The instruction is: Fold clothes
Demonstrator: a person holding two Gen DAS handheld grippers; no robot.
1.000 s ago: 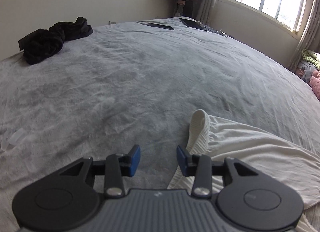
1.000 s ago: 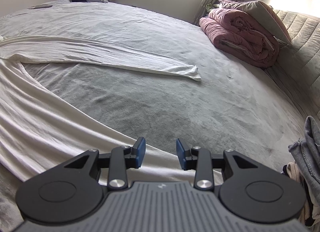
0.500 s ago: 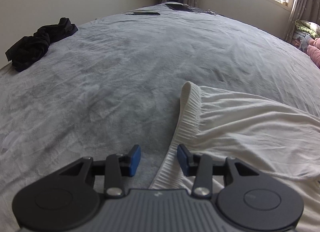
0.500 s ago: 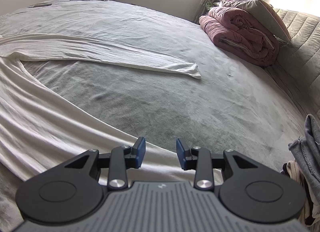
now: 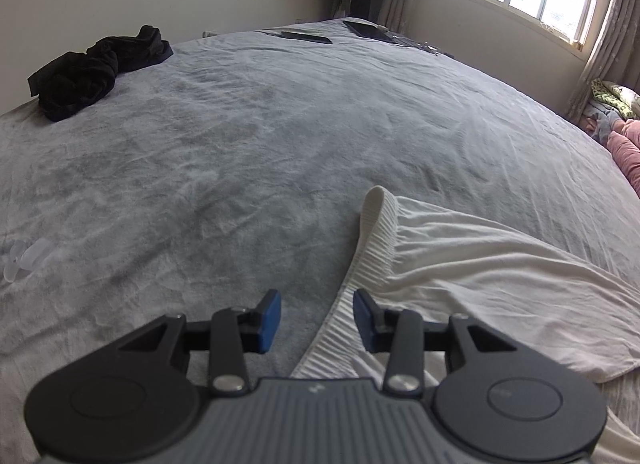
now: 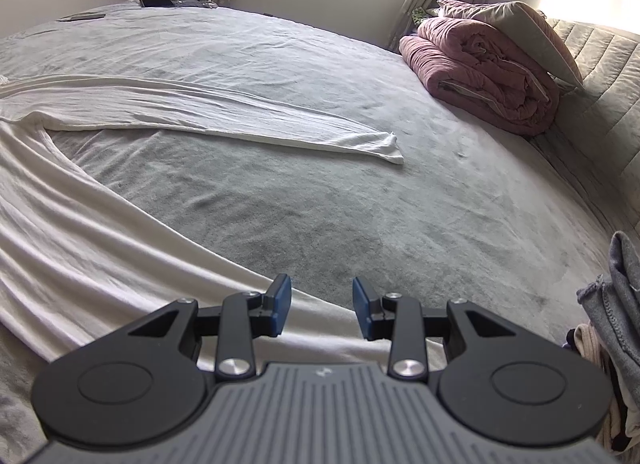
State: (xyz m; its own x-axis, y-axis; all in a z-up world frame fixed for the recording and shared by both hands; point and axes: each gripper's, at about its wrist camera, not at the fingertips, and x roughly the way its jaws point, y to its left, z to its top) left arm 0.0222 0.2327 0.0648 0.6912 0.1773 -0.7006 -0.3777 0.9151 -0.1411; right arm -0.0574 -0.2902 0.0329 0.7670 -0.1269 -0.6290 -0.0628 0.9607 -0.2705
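Note:
A white pair of trousers (image 5: 480, 264) lies spread on the grey bed cover (image 5: 260, 135). Its ribbed waistband (image 5: 372, 232) runs from mid-frame down between my left gripper's fingers in the left wrist view. My left gripper (image 5: 316, 316) hovers open over that waistband edge, its blue pads apart and gripping nothing. In the right wrist view one trouser leg (image 6: 224, 119) stretches far right and the other leg (image 6: 80, 248) passes under my right gripper (image 6: 322, 304). The right gripper is open above that leg's end, with cloth below but none pinched.
A black garment (image 5: 96, 67) is bunched at the bed's far left. Flat dark devices (image 5: 368, 29) lie at the far edge. A rolled pink quilt (image 6: 480, 75) sits by the headboard. Grey clothes (image 6: 616, 304) are piled at the right. A clear plastic piece (image 5: 28, 260) lies at left.
The left gripper's view swung right and back again, so the waistband now sits lower and closer between its fingers than a second ago. The right gripper has kept still.

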